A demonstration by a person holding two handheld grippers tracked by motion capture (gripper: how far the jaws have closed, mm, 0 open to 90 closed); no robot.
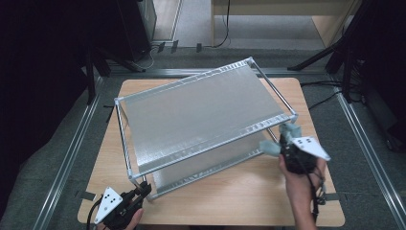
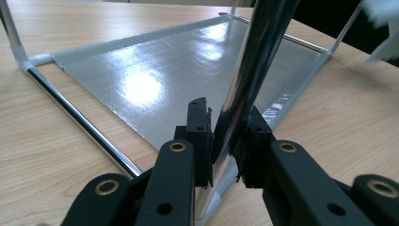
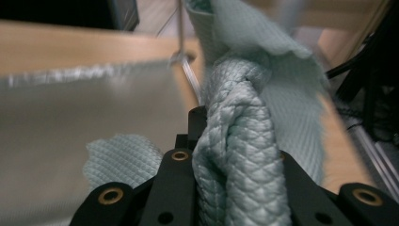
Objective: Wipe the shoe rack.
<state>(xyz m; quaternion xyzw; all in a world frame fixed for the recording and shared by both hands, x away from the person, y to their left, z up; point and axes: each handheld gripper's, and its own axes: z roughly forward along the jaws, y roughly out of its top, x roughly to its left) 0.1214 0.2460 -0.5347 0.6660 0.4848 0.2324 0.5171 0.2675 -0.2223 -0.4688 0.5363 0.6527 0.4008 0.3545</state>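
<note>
One left gripper (image 1: pixel 139 191) is seen at the table's near left corner, its jaws clamped on the near corner post (image 2: pixel 244 89) of the rack; the post stands upright between the pads. One right gripper (image 1: pixel 286 142) is held off the rack's near right corner, its jaws pinched on one pale green cloth (image 3: pixel 240 160), bunched and hanging out both sides. One rack (image 1: pixel 201 115) is set mid-table (image 1: pixel 239 201), two silver shelves counted, upper (image 1: pixel 191 108) and lower (image 2: pixel 155 80). Its long axis runs from near left to far right, skewed to the table edge. Four chrome posts are assumed at the corners; not all can be made out.
</note>
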